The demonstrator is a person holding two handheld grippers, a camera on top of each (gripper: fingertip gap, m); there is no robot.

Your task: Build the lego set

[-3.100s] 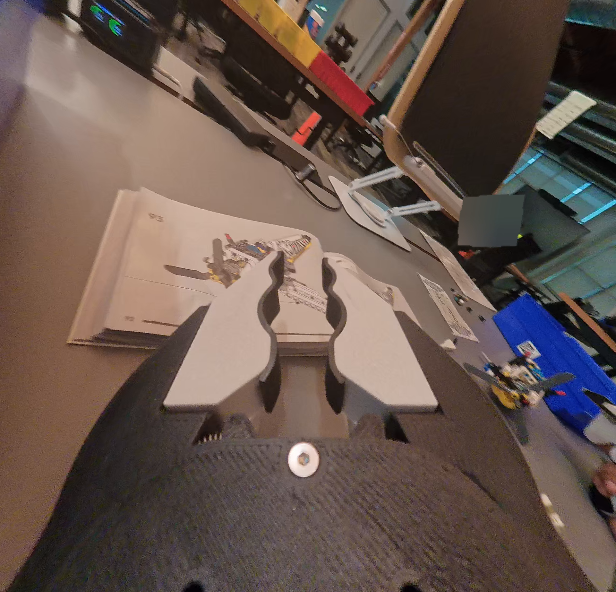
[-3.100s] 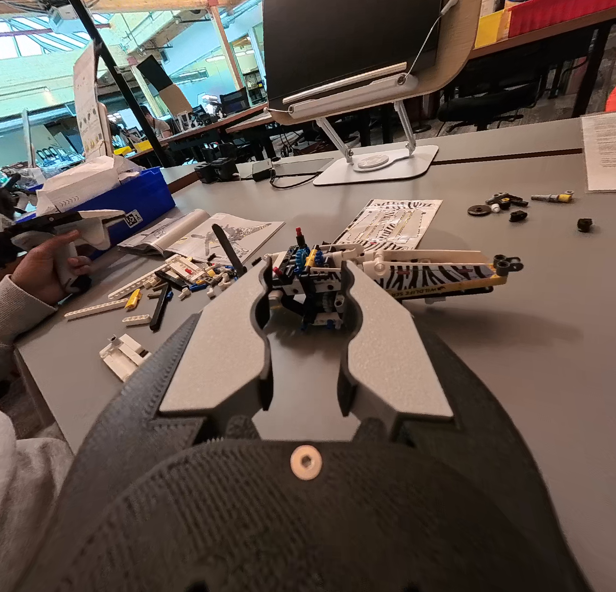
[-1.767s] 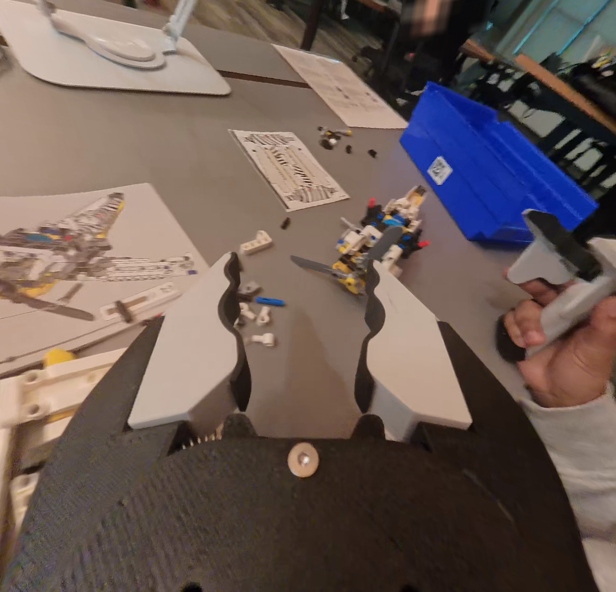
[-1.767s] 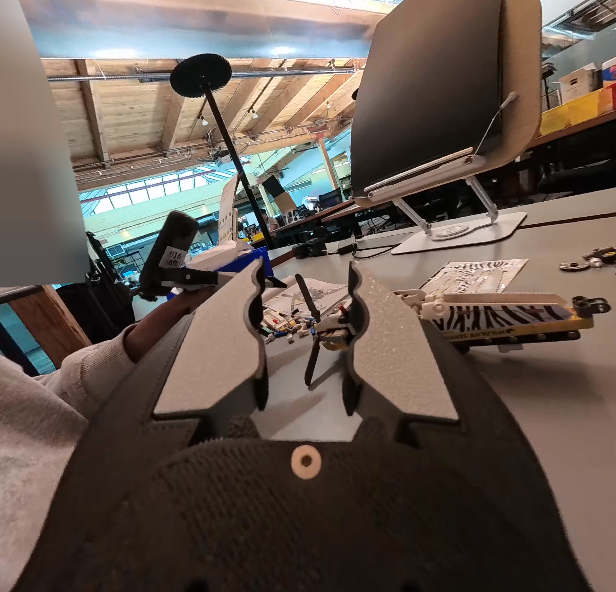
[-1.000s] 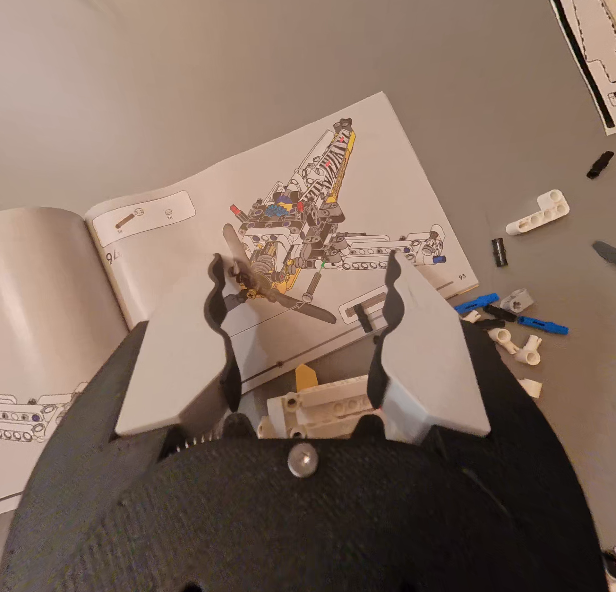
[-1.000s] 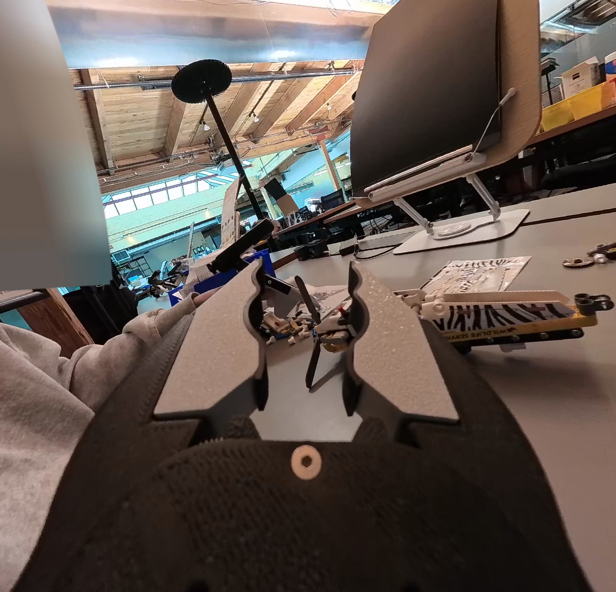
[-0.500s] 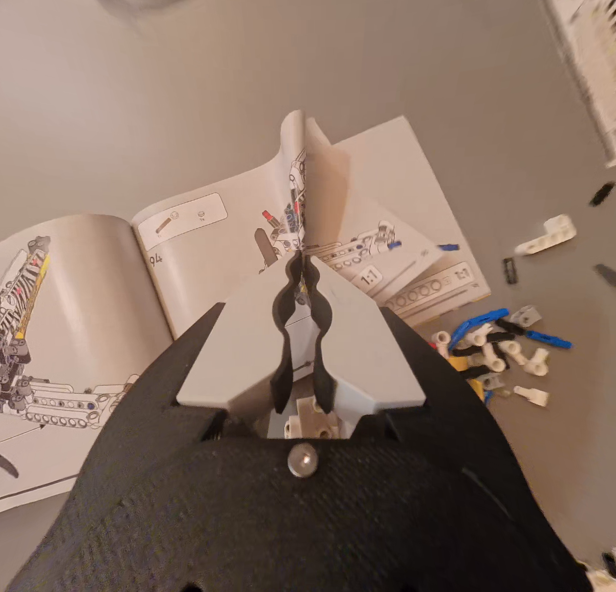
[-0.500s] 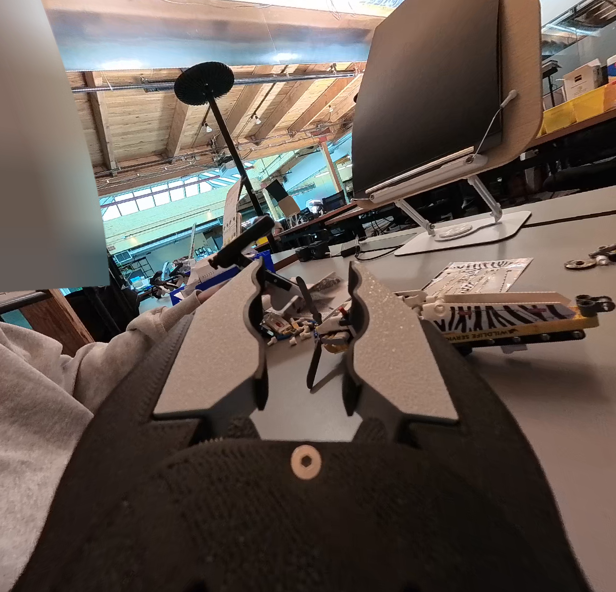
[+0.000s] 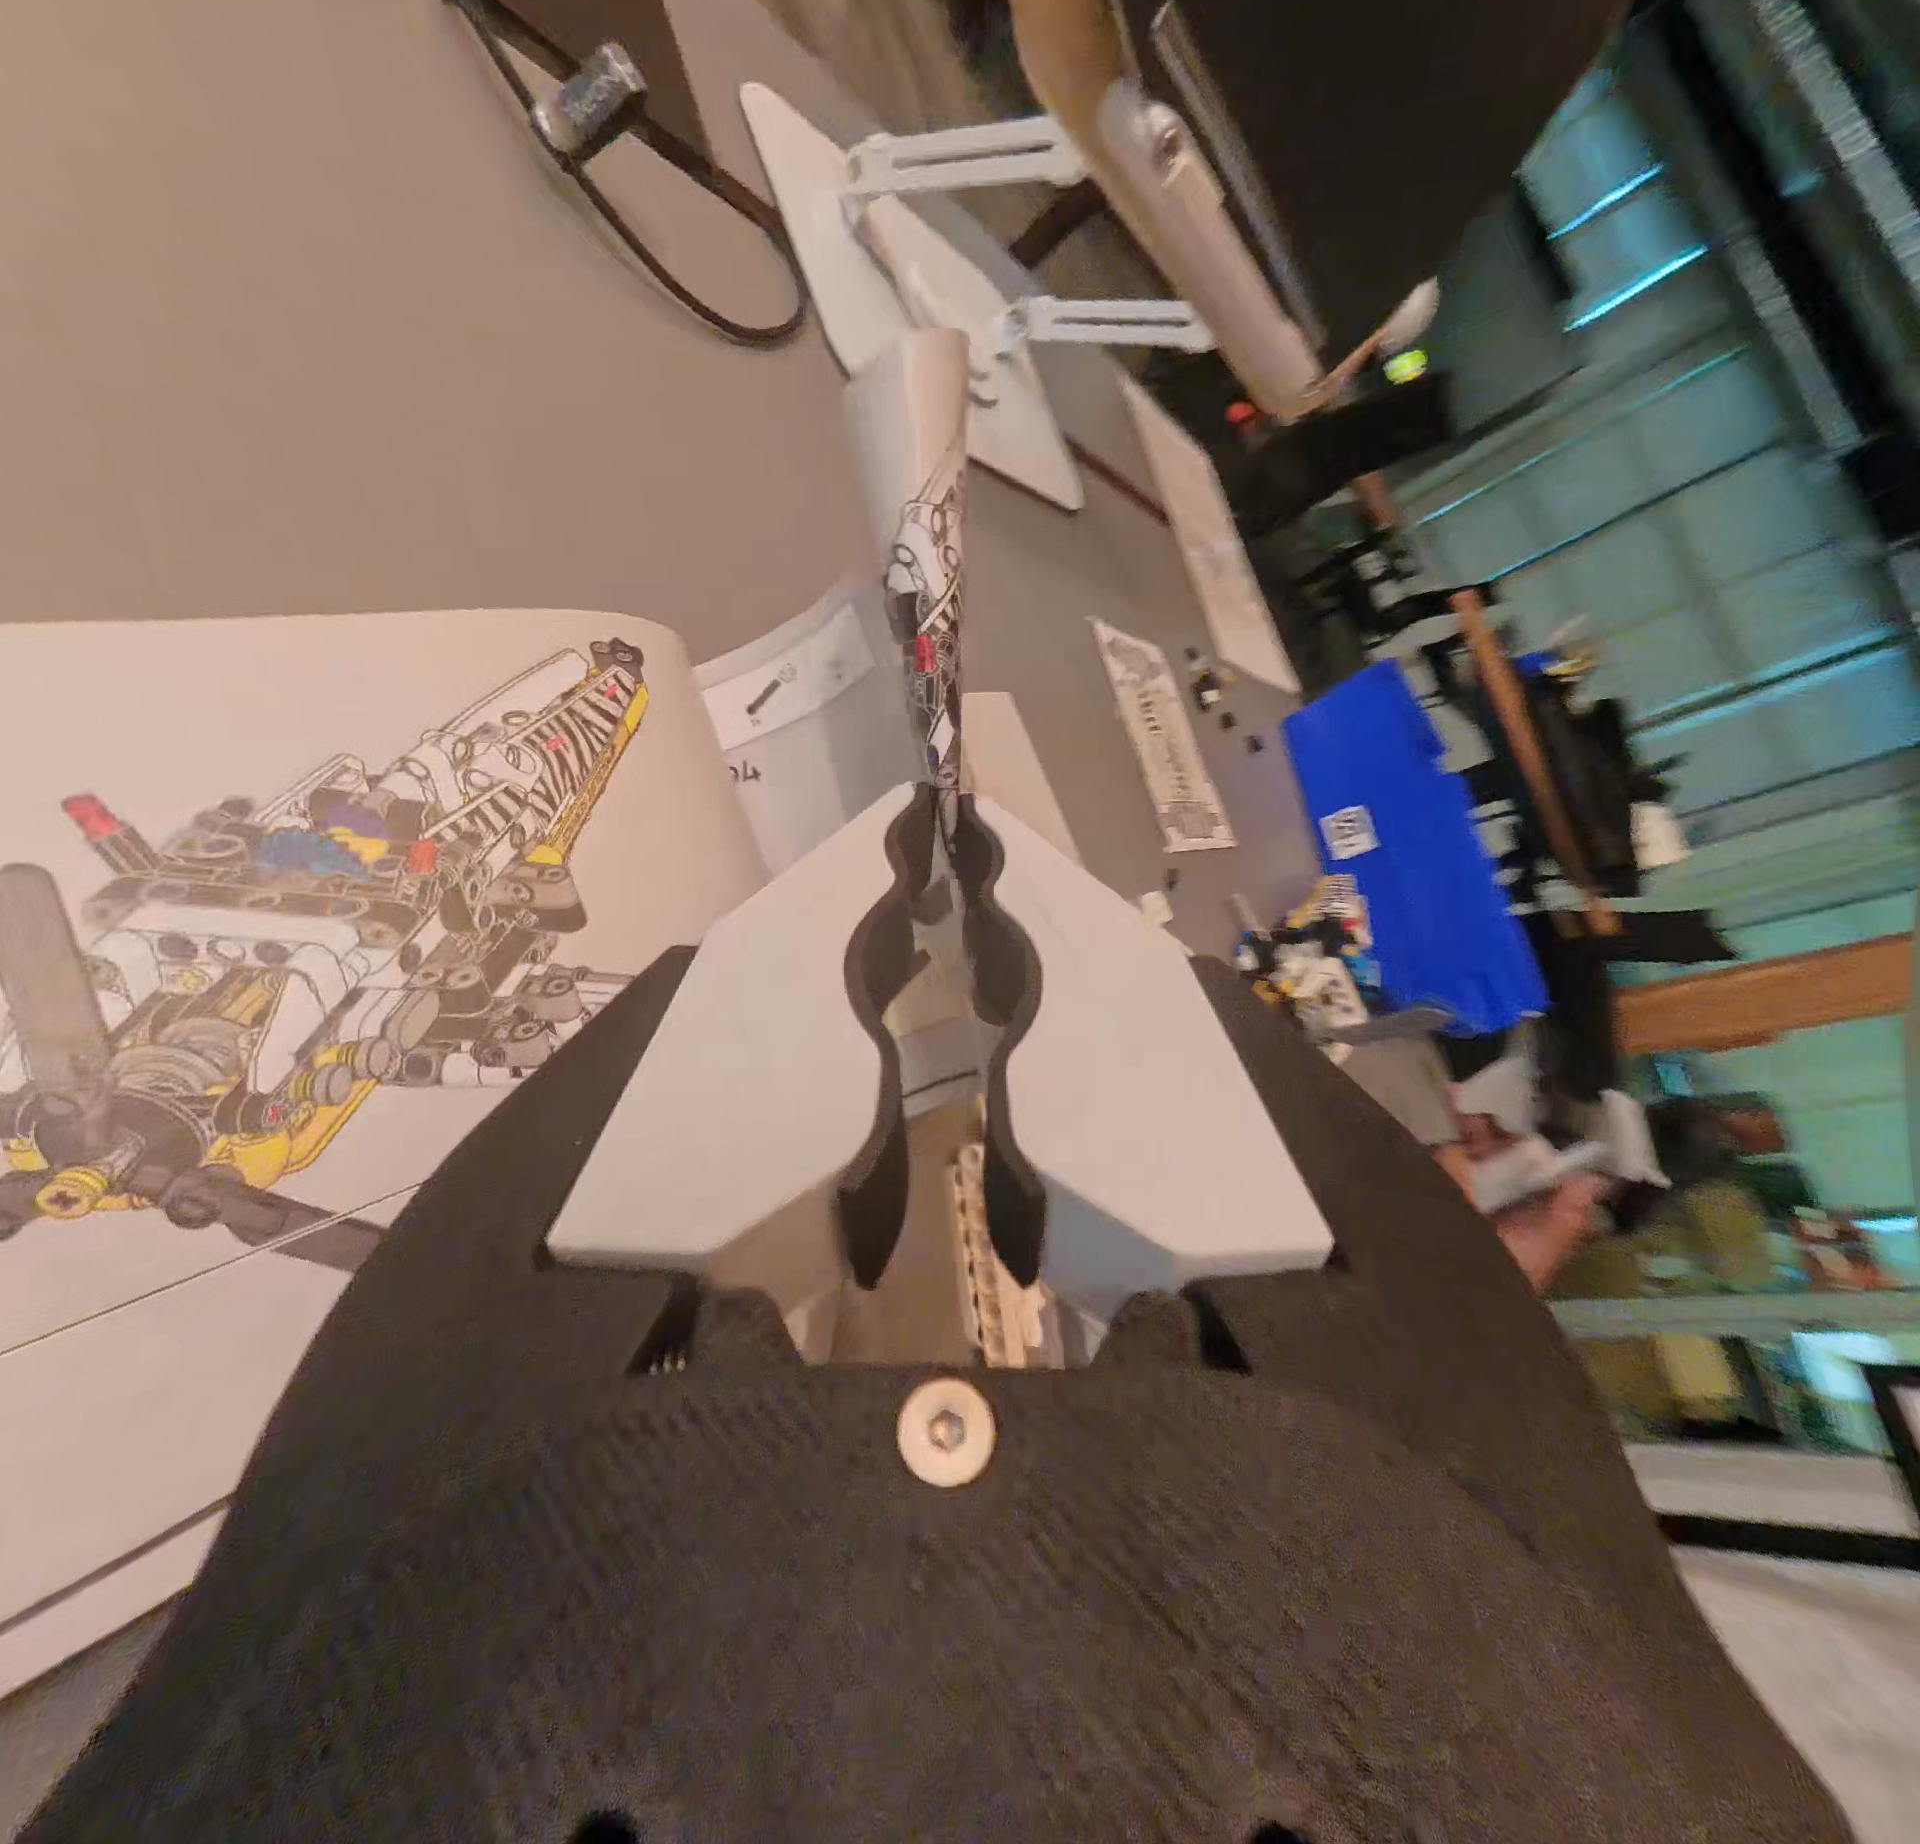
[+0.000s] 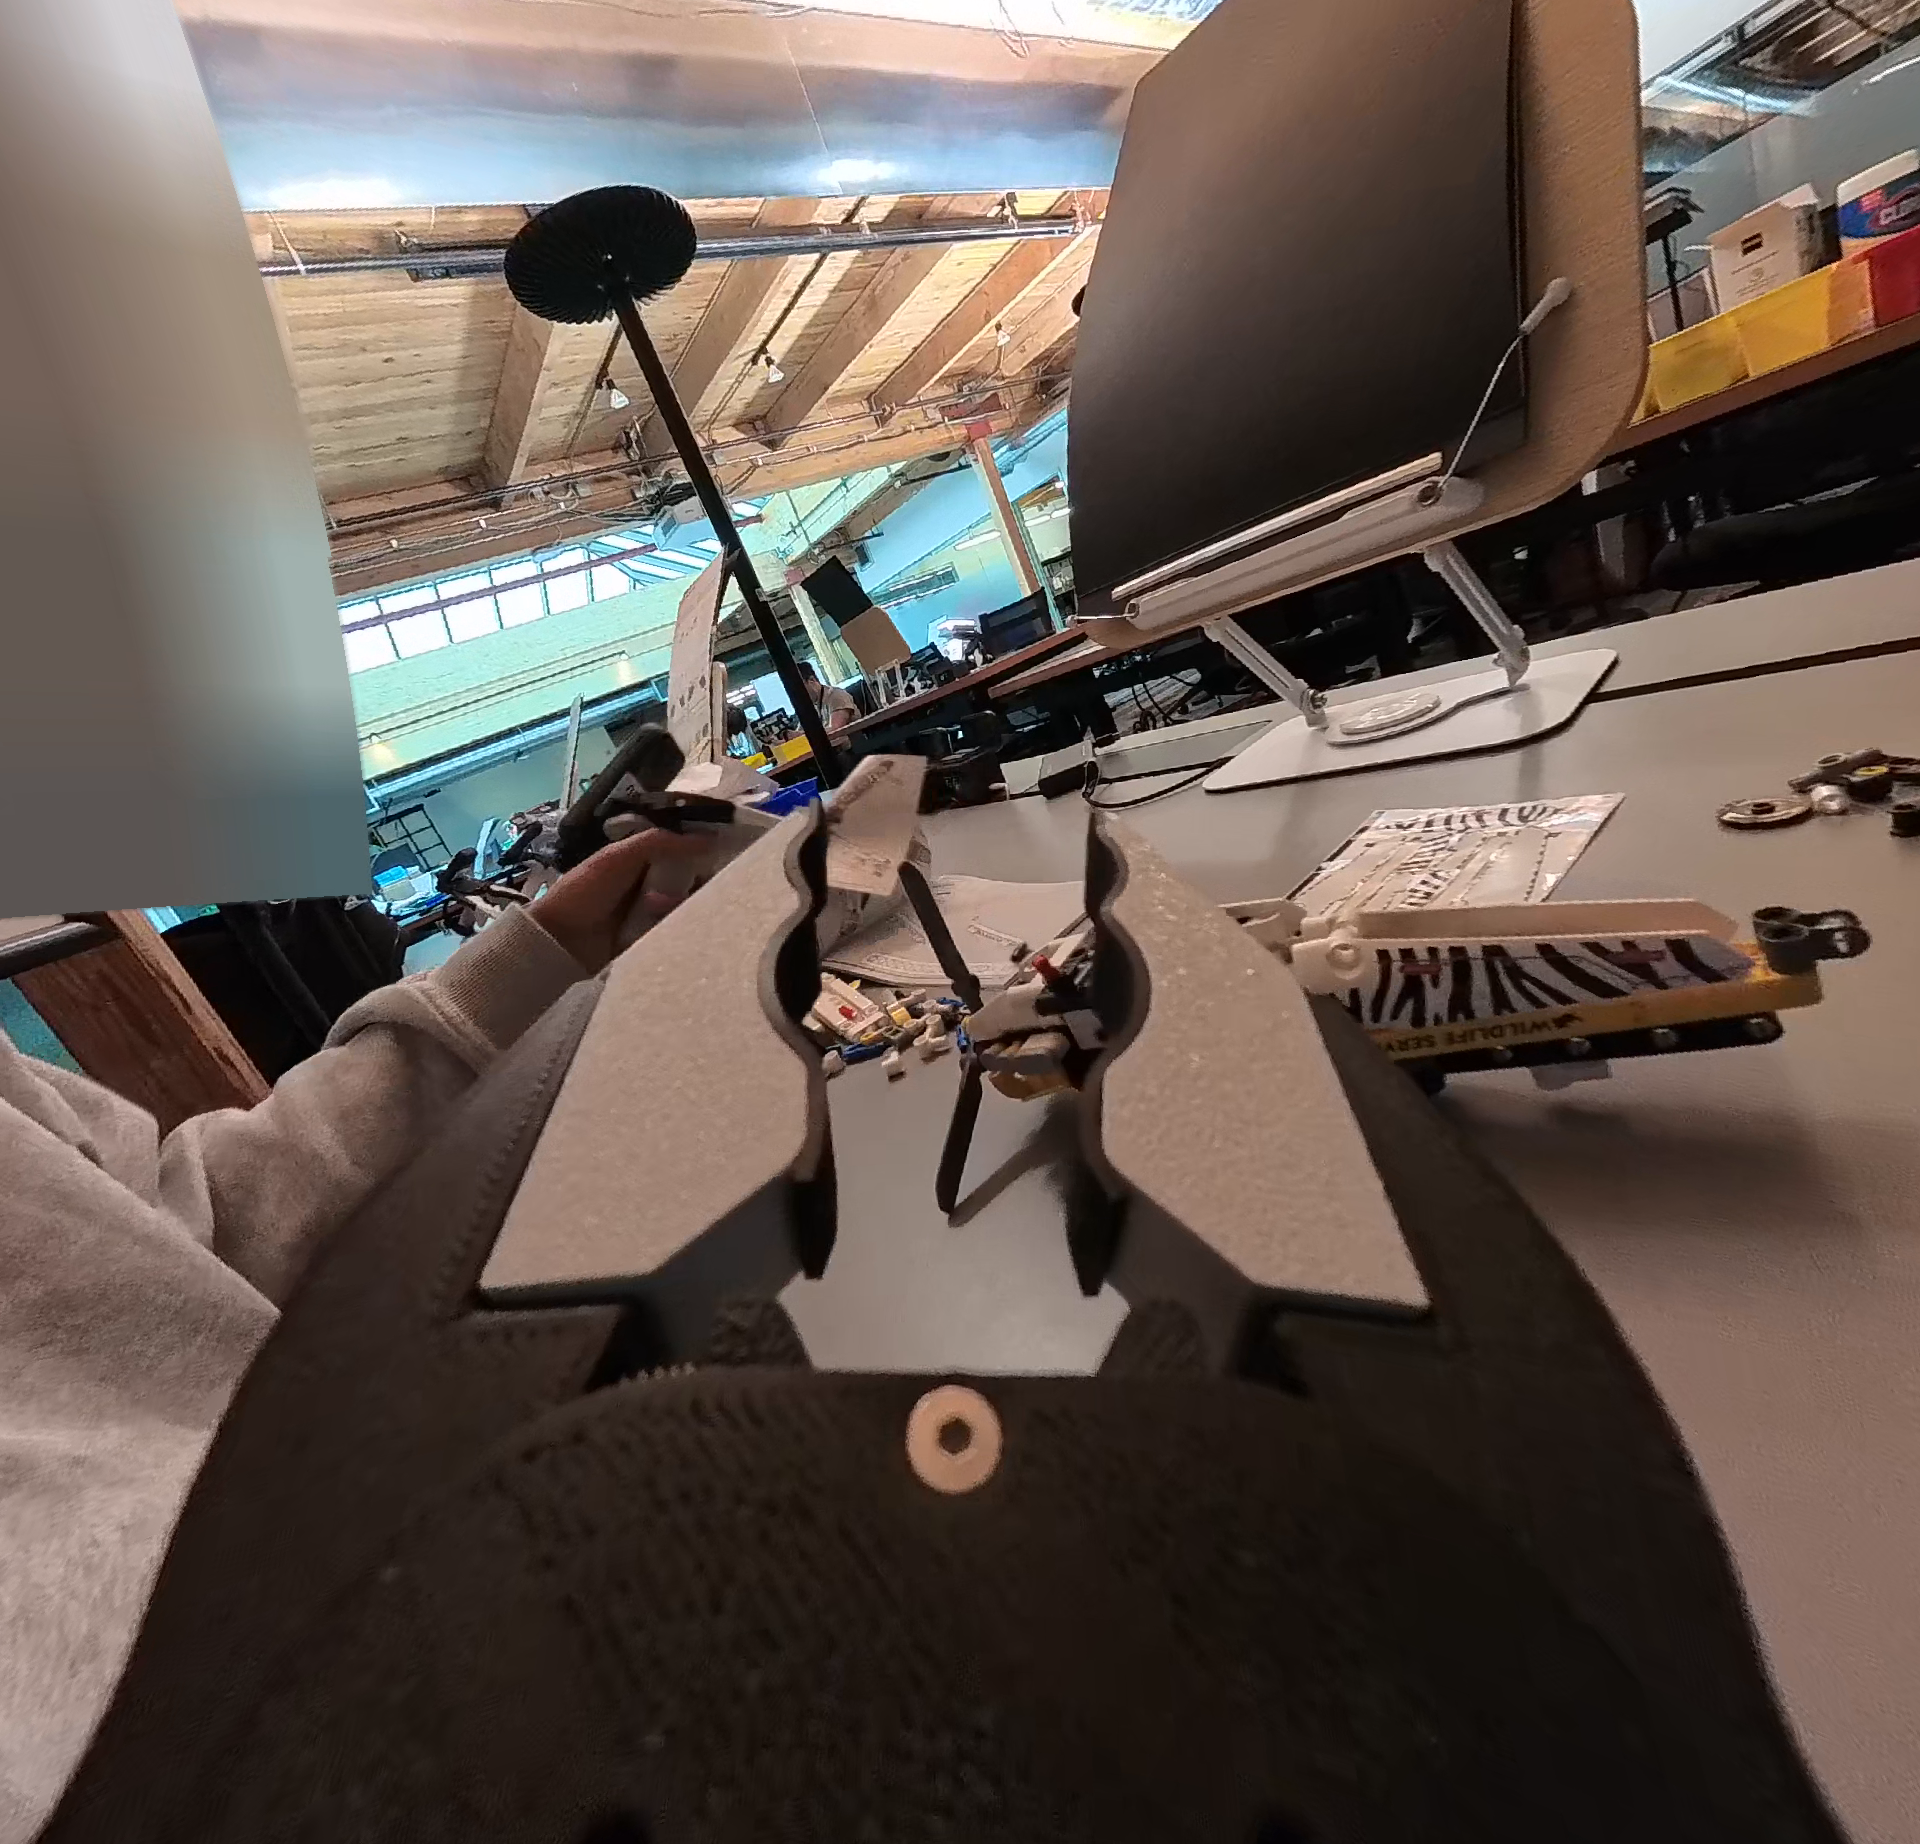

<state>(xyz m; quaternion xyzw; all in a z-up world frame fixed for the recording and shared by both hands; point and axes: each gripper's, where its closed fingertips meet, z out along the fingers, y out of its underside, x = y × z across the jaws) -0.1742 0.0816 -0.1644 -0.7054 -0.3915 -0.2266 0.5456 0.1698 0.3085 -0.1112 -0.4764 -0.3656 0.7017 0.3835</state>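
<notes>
My left gripper [image 9: 940, 807] is shut on the edge of a page [image 9: 925, 547] of the open instruction booklet [image 9: 312, 859] and holds that page upright above the spread. A white beam [image 9: 987, 1264] shows below its fingers. My right gripper [image 10: 951, 838] is open and empty, low over the grey table, just short of the lego plane [image 10: 1538, 973] with its zebra-striped tail and black propeller [image 10: 961, 1098]. The plane also shows far off in the left wrist view [image 9: 1304, 963]. The right wrist view shows the left gripper [image 10: 665, 807] in a hand, with the lifted page [image 10: 878, 818].
Loose small pieces [image 10: 883, 1025] lie left of the plane. A sticker sheet [image 10: 1455, 859] and small black parts [image 10: 1818, 797] lie behind it. A monitor on a stand [image 10: 1299, 340] is at the back. A blue bin [image 9: 1392, 838] stands at the table's edge. From my right tips it is roughly 11 cm to the lego plane [image 10: 1538, 973]; from my left, 45 cm.
My left gripper went from open over the booklet to shut on a page, then lifted and swung the page upright. My right gripper stayed open beside the plane.
</notes>
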